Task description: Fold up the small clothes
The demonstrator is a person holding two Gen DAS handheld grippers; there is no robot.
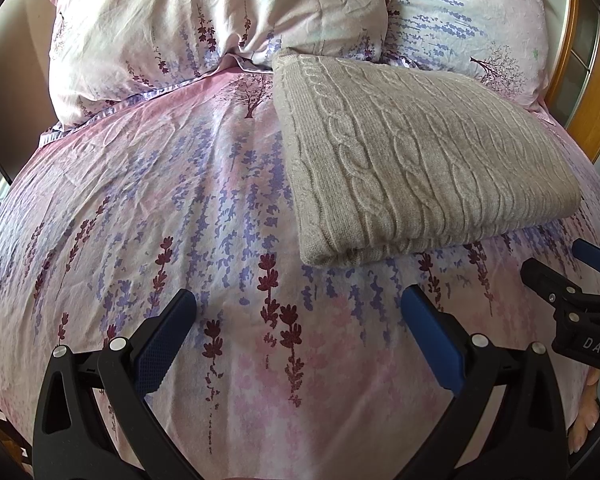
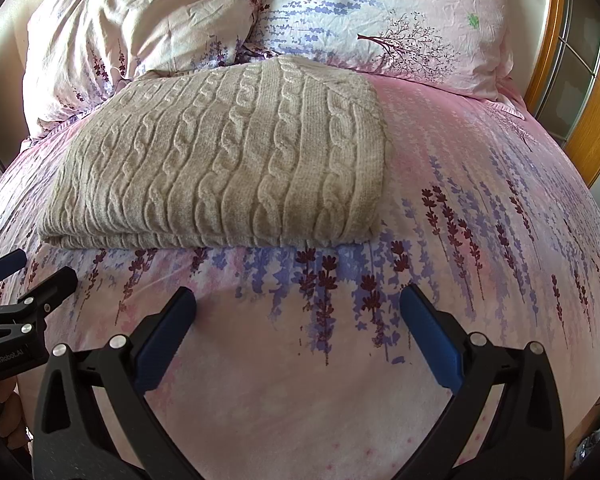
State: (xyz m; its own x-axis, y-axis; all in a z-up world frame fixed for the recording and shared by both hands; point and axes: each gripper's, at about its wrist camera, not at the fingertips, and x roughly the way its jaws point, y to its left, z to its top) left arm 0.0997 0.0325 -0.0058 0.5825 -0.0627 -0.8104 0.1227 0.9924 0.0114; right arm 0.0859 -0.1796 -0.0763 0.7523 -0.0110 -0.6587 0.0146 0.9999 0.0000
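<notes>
A beige cable-knit sweater (image 1: 412,156) lies folded into a thick rectangle on the floral bed cover; the right wrist view shows the same sweater (image 2: 228,160) ahead and to the left. My left gripper (image 1: 298,300) hovers open over the bare cover, short of the sweater's near left corner, holding nothing. My right gripper (image 2: 298,300) is open too, just in front of the sweater's near edge and empty. The other gripper shows at each view's side: the right gripper (image 1: 572,276) in the left wrist view, the left gripper (image 2: 32,272) in the right wrist view.
The pink and purple floral bed cover (image 1: 160,208) spreads all around. Two matching pillows (image 1: 204,20) (image 2: 388,12) rest behind the sweater. A wooden-framed door or cabinet (image 2: 572,60) stands to the right of the bed.
</notes>
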